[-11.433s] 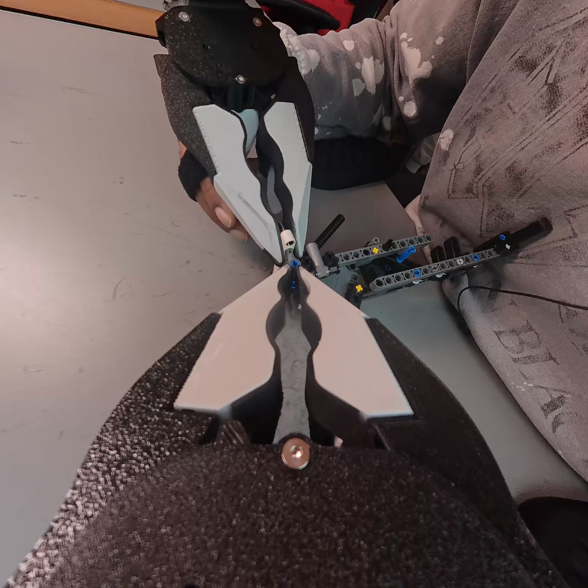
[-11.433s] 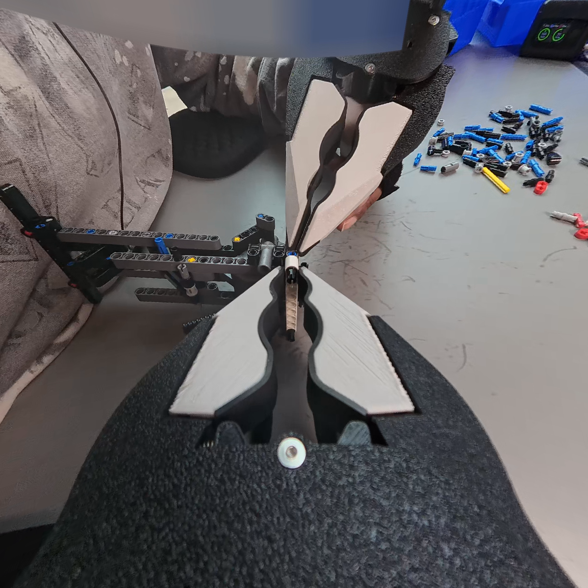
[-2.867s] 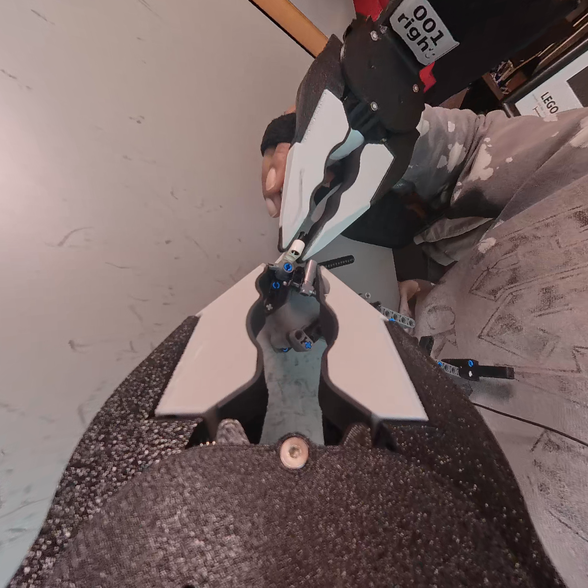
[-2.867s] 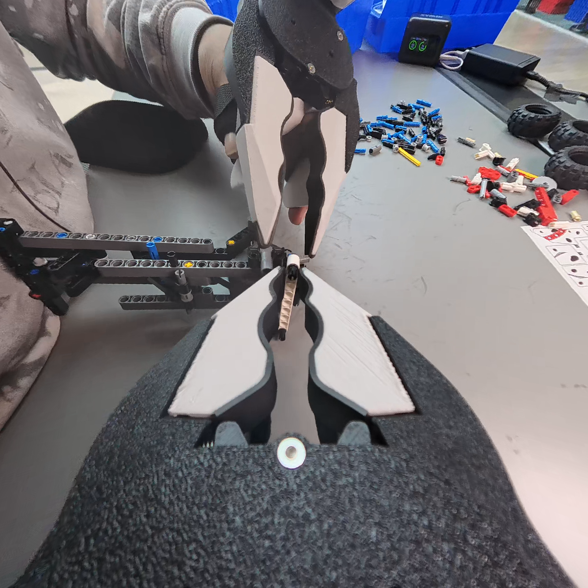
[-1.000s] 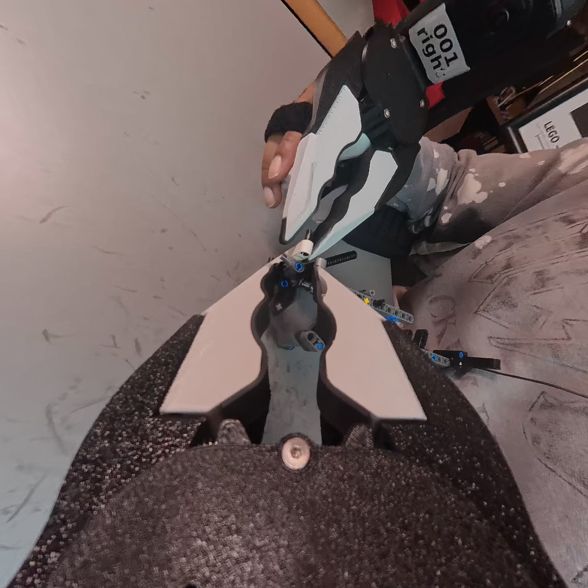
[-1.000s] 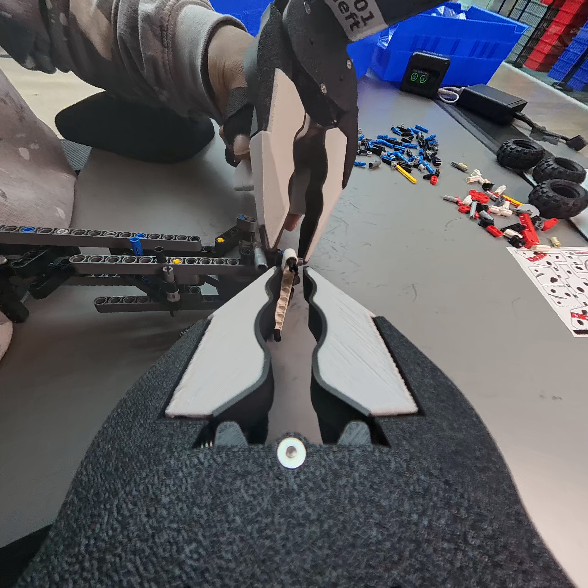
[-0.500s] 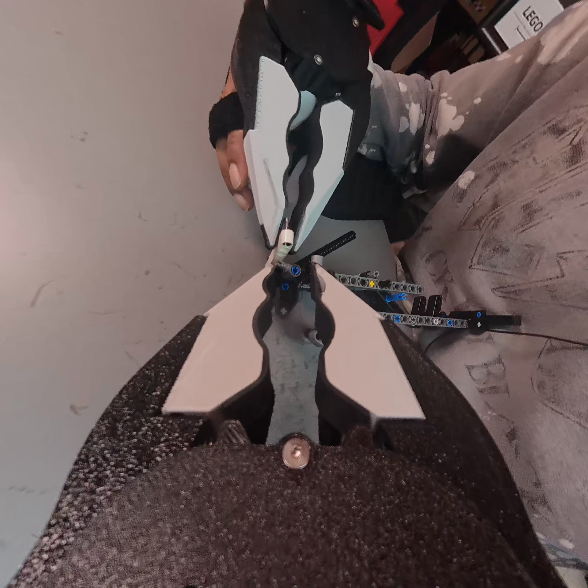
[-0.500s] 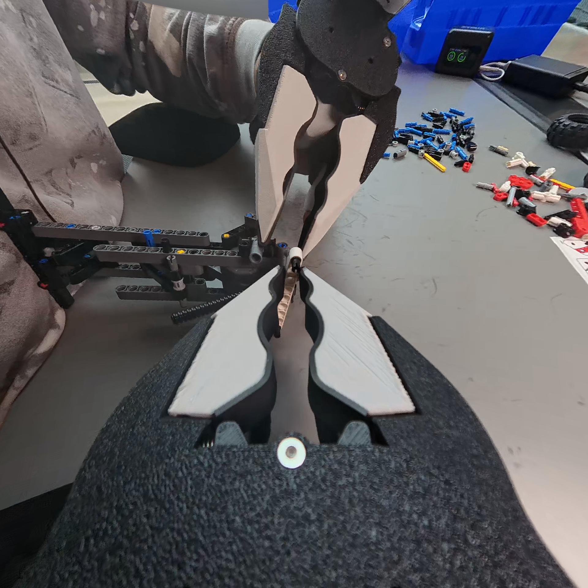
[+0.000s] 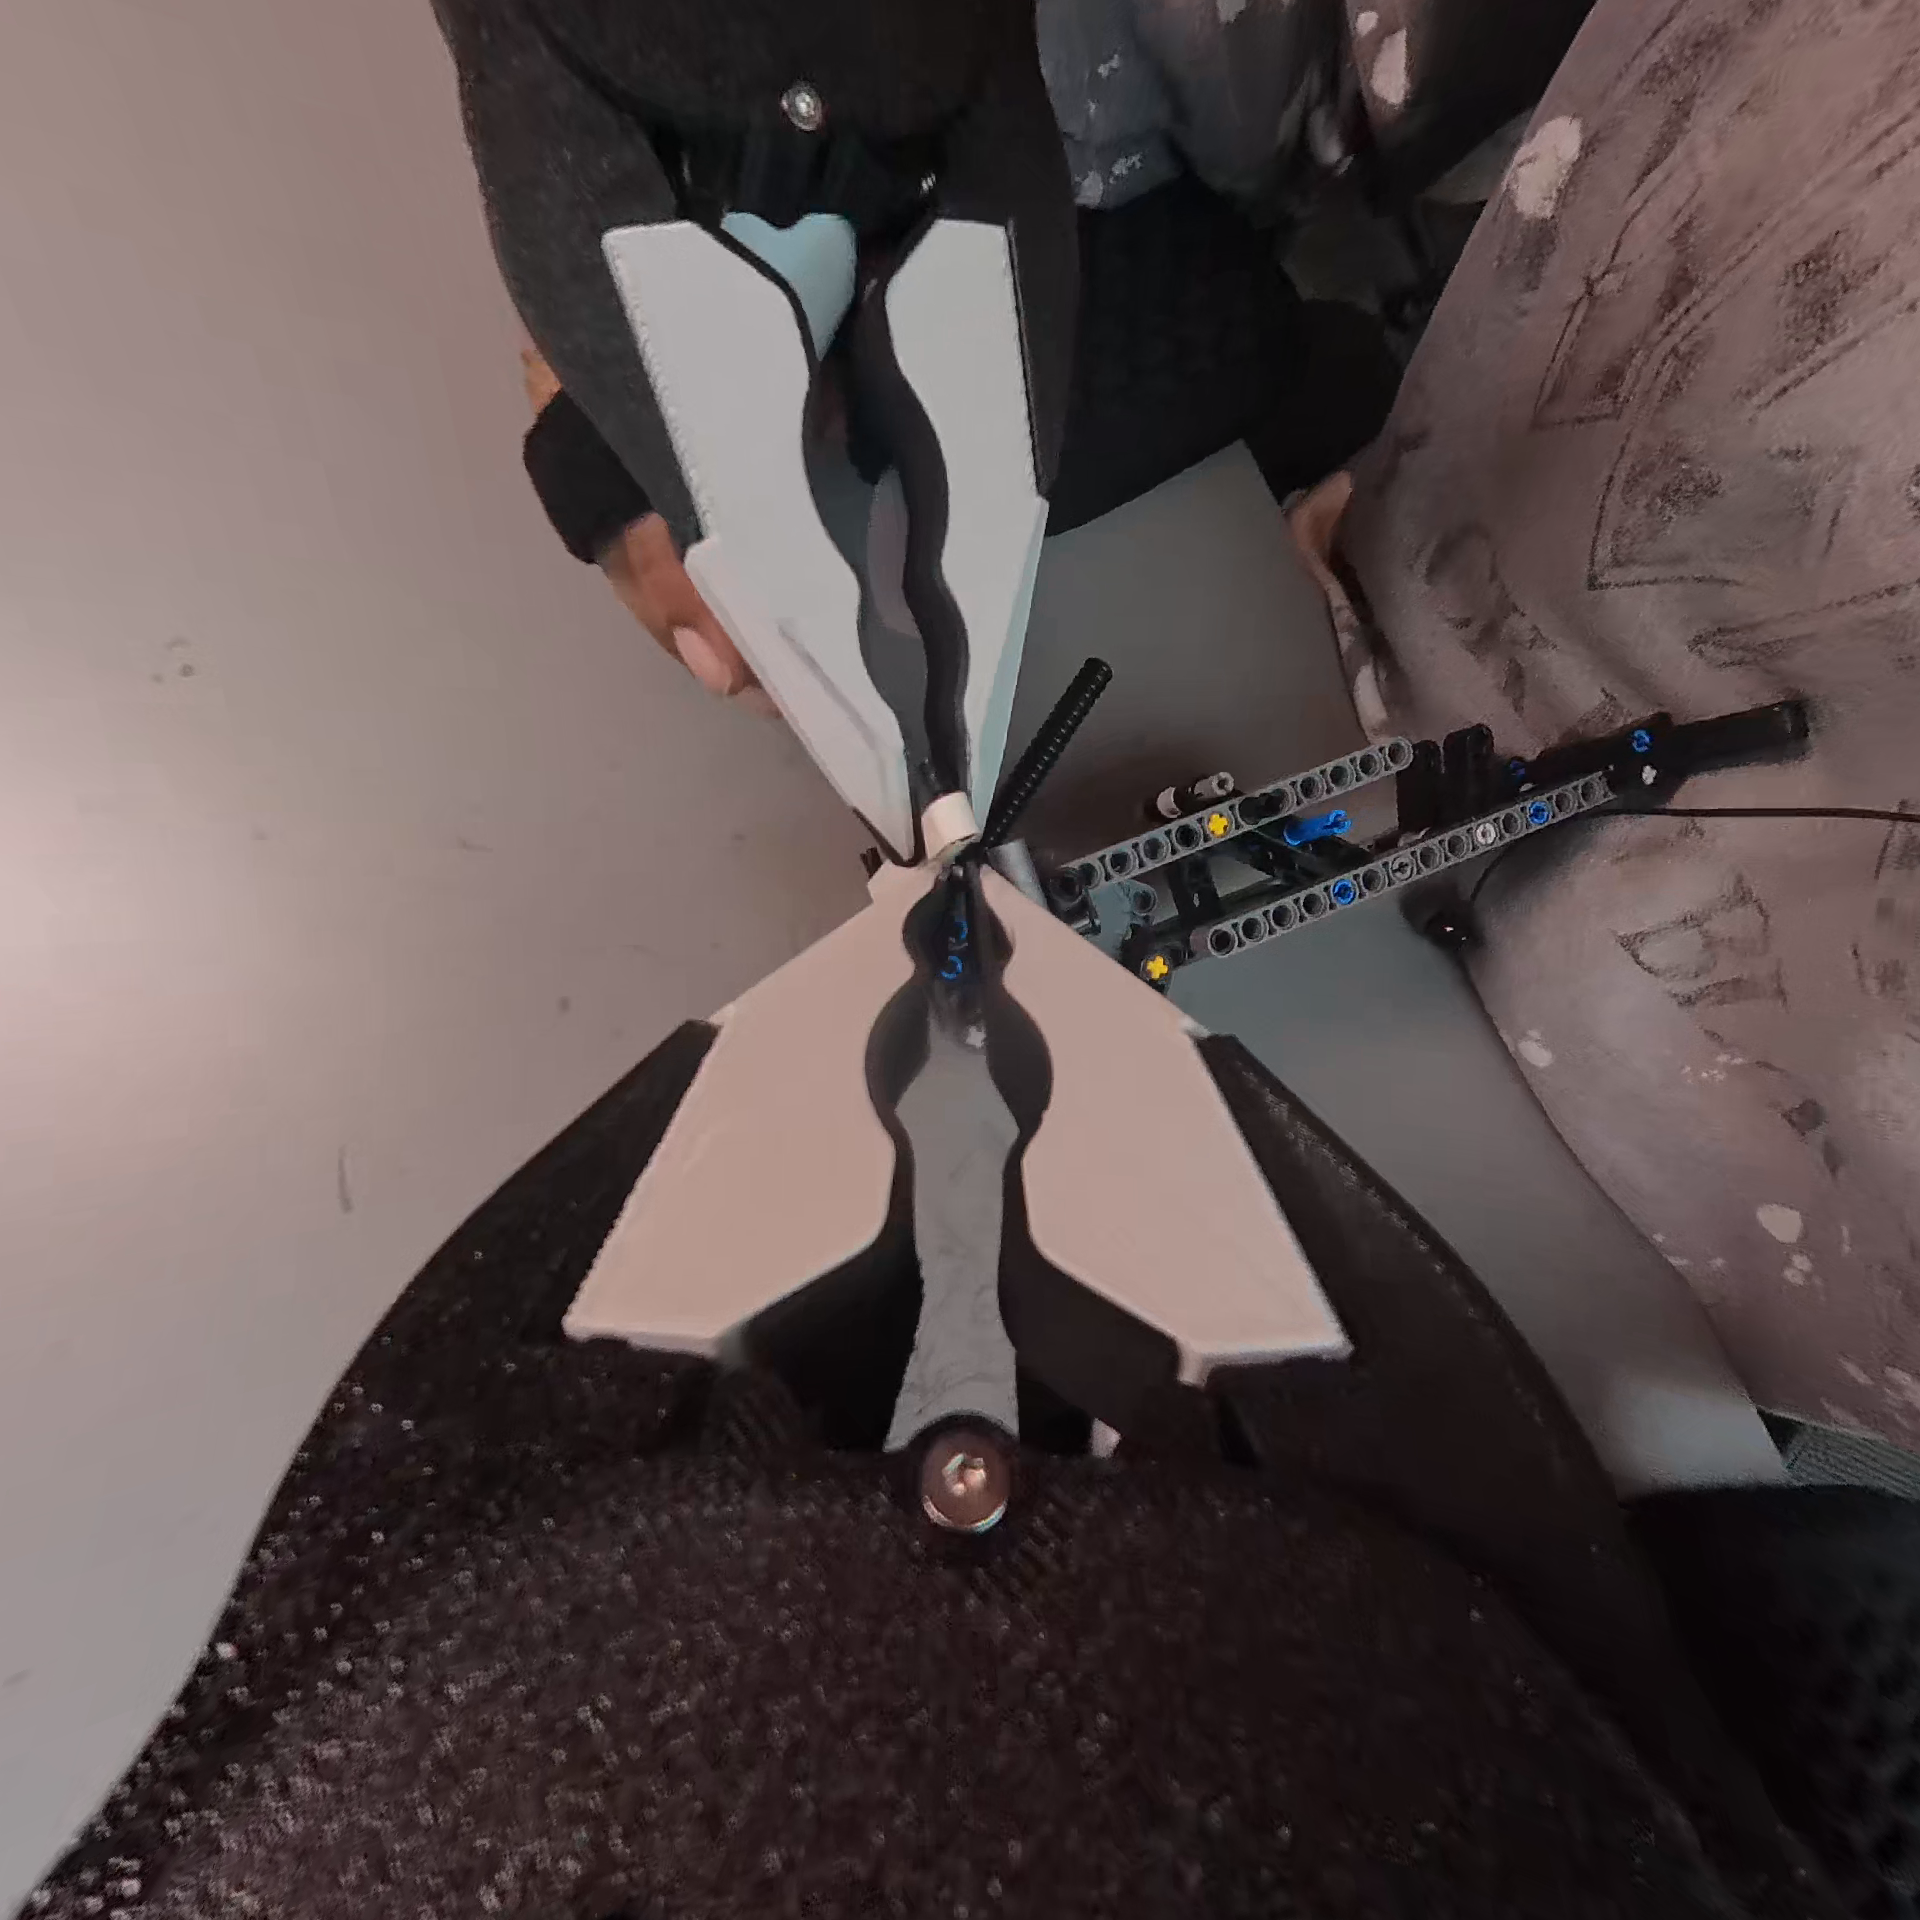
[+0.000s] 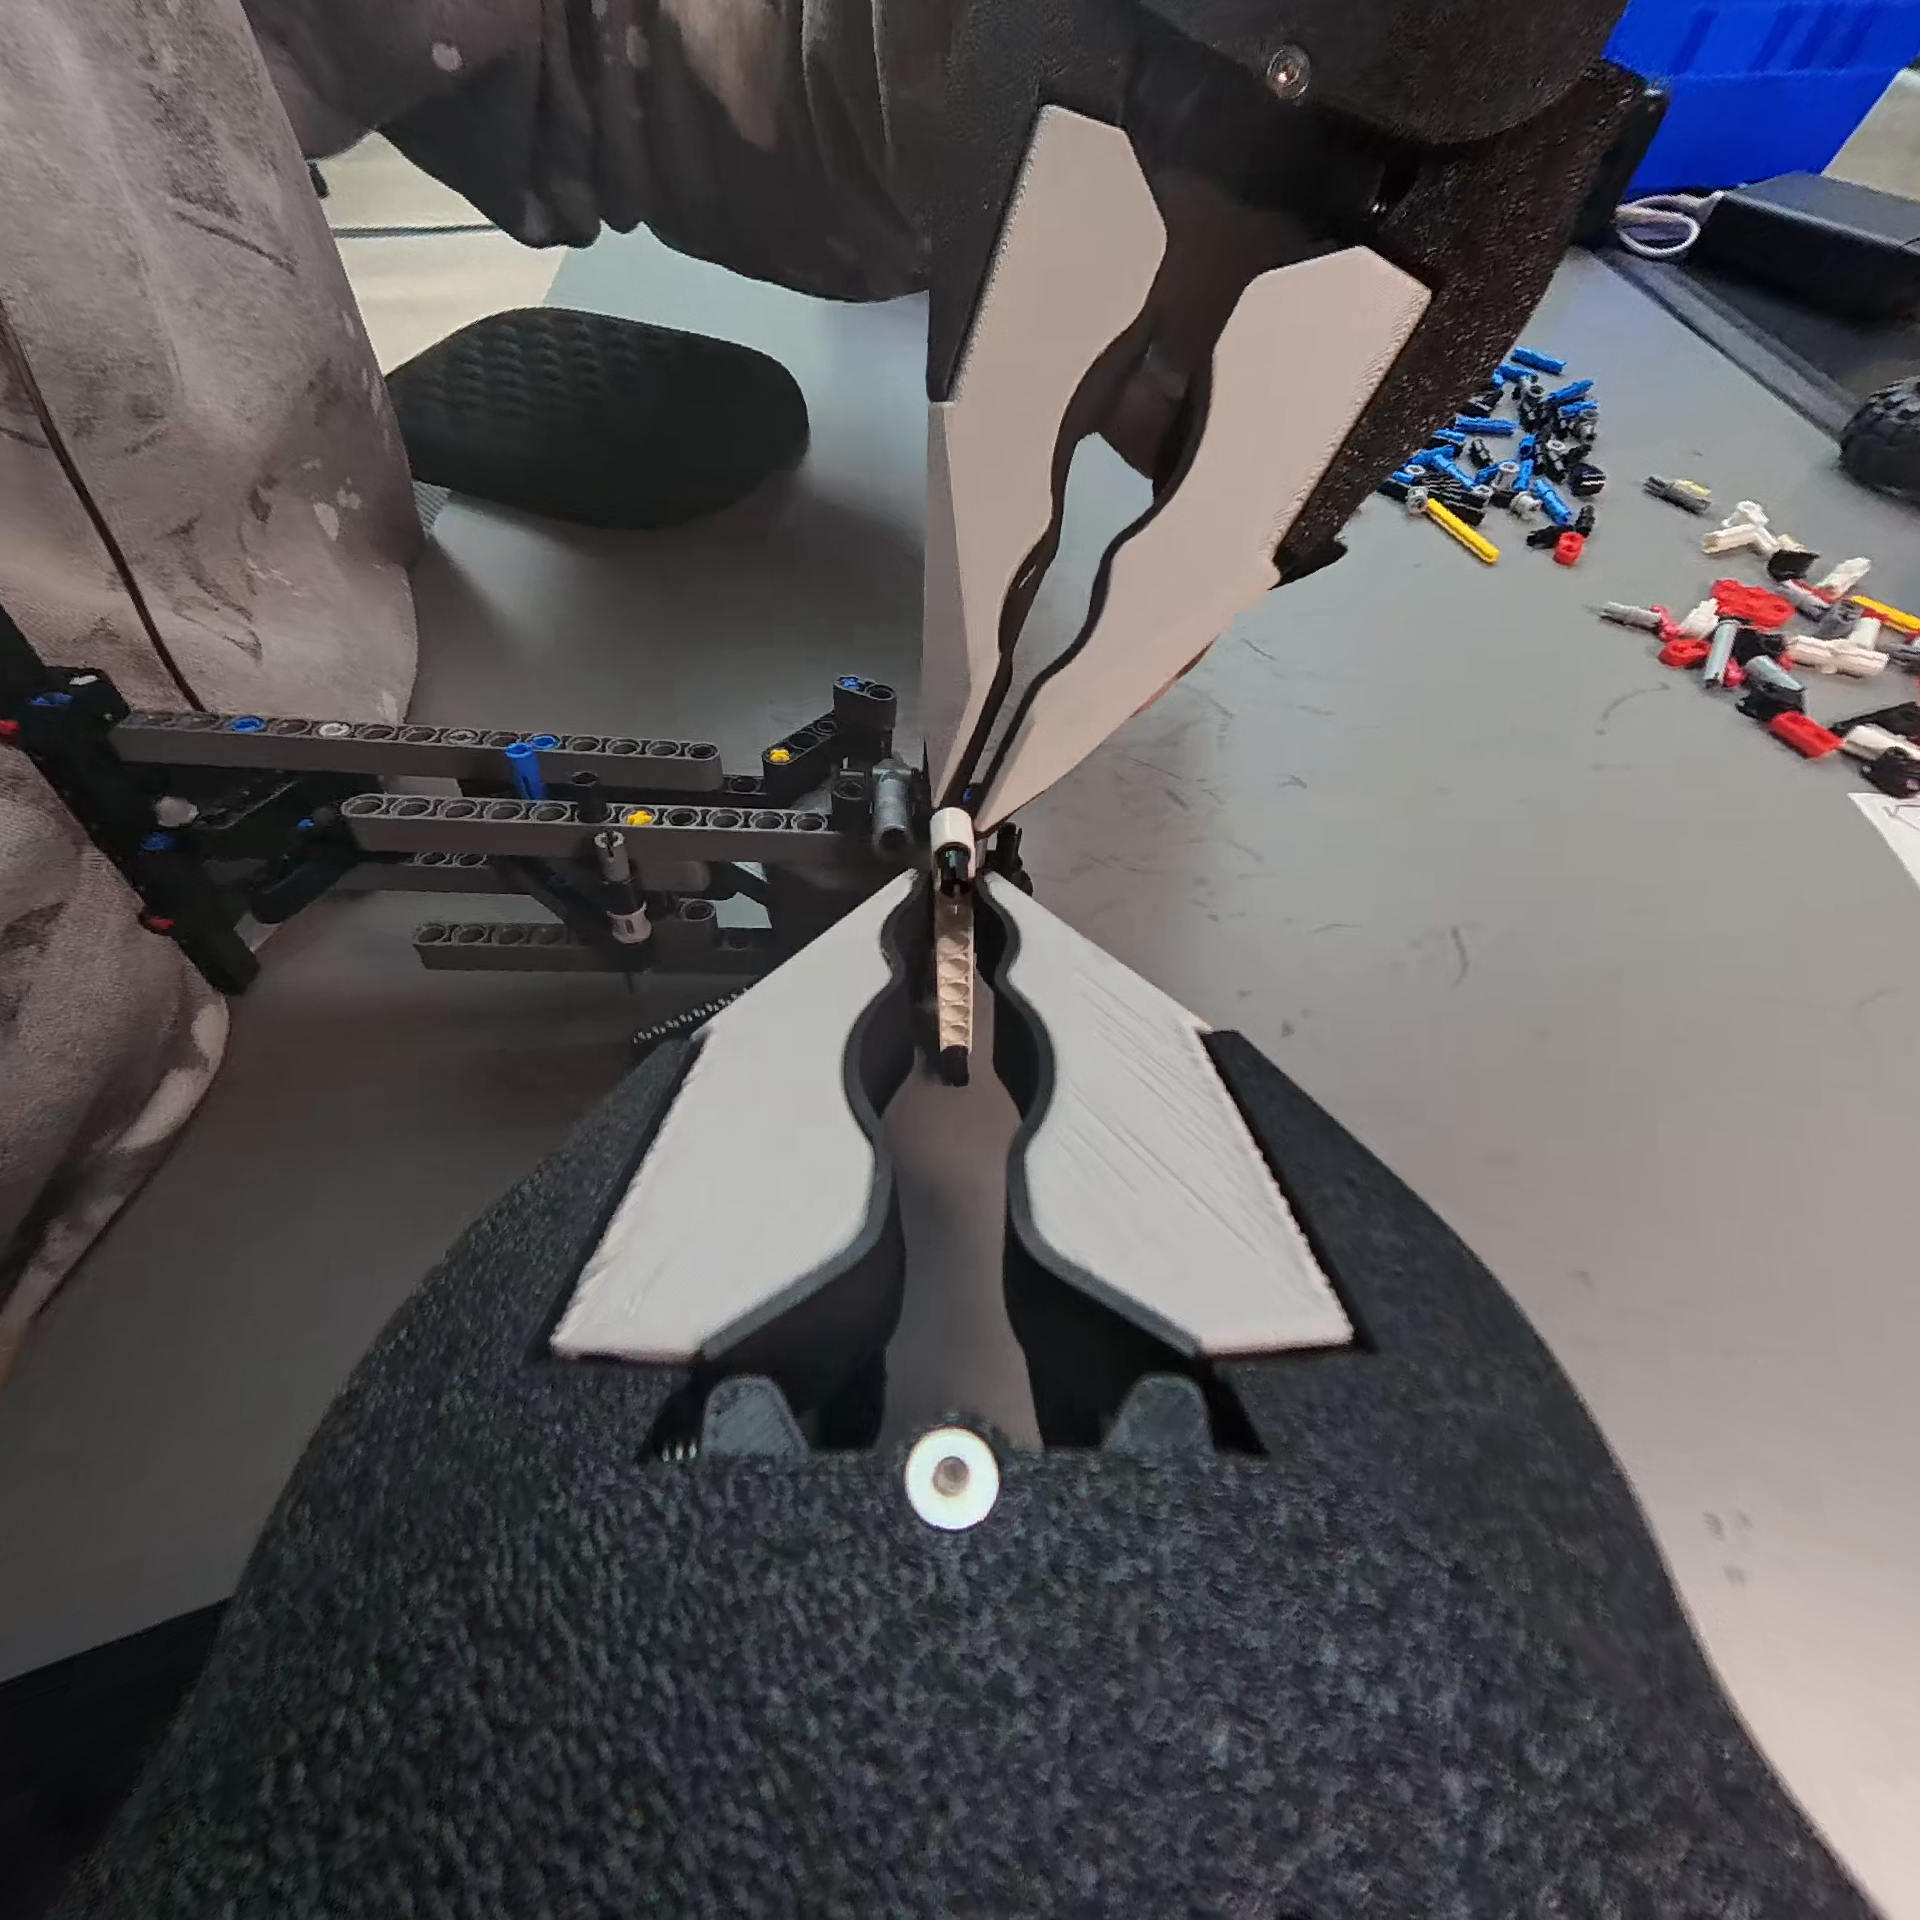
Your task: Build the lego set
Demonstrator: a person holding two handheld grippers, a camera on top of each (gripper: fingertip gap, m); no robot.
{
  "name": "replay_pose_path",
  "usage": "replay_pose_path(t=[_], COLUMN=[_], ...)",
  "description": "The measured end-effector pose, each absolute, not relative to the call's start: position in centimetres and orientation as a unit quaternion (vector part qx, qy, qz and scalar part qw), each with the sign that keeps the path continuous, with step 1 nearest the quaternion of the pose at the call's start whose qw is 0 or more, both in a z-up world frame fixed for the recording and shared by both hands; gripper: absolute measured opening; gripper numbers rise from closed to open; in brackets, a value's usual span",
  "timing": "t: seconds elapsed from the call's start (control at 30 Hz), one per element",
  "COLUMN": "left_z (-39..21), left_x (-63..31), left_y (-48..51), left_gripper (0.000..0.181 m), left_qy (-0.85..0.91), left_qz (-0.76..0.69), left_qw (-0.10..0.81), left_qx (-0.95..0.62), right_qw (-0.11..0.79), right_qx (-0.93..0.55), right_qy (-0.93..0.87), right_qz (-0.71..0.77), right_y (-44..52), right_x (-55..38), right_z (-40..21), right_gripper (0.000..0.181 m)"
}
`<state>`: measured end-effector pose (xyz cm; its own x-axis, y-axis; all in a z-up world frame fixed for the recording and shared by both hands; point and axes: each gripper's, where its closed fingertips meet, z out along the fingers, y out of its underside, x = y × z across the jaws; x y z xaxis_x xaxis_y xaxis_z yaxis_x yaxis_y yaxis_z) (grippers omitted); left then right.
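Two grippers meet tip to tip at the centre of both views, over the front end of the lego frame.

Left wrist view: your left gripper [image 9: 951,914] has its jaws drawn almost together on the dark front end of the lego frame [image 9: 1340,842], whose blue pins show in the slit between them. The frame's grey beams run off toward the right of the picture, ending against the person's grey garment [image 9: 1662,520]. From the upper centre the right gripper [image 9: 940,800] comes down, closed on a black axle with a white bush [image 9: 951,821] at its tip. The bush sits just at your left tips. A black ribbed rod [image 9: 1049,743] slants up just right of it.

Right wrist view: your right gripper [image 10: 951,883] is nearly closed on the tan axle piece [image 10: 951,977], the bush leading. The frame lies at middle left on the grey table [image 10: 1455,935]; loose parts [image 10: 1507,468] lie at upper right.

The step appears to be seating the axle in the frame's front. Keep the left grip firm so the frame cannot swing. Line the axle with its hole before you push, and press straight along its length. Whether the tip has entered cannot be told.
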<state>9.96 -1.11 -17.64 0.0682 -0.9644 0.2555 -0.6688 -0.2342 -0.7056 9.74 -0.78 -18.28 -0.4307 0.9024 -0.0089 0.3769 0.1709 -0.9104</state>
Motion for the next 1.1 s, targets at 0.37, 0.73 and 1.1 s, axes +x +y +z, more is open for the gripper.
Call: replay_pose_path(t=[0.37,0.73,1.1], left_z=[-17.7,-17.7,-17.8], left_x=[9.1,8.8,9.0], left_y=[-1.0,-0.9,-0.8], left_gripper=[0.012,0.011,0.007], left_qy=[0.441,0.453,0.305], left_qz=[-0.426,-0.475,-0.528], left_qw=[0.263,0.251,0.209], left_qx=[-0.745,-0.711,-0.764], right_qw=[0.298,0.288,0.306], right_qx=[-0.452,-0.459,-0.486], right_qy=[-0.709,-0.705,-0.69], right_qz=[0.452,0.457,0.441], right_y=[-0.8,-0.6,-0.5], right_x=[9.4,9.3,9.4], right_z=[-18.3,-18.3,-18.3], right_gripper=[0.007,0.007,0.007])
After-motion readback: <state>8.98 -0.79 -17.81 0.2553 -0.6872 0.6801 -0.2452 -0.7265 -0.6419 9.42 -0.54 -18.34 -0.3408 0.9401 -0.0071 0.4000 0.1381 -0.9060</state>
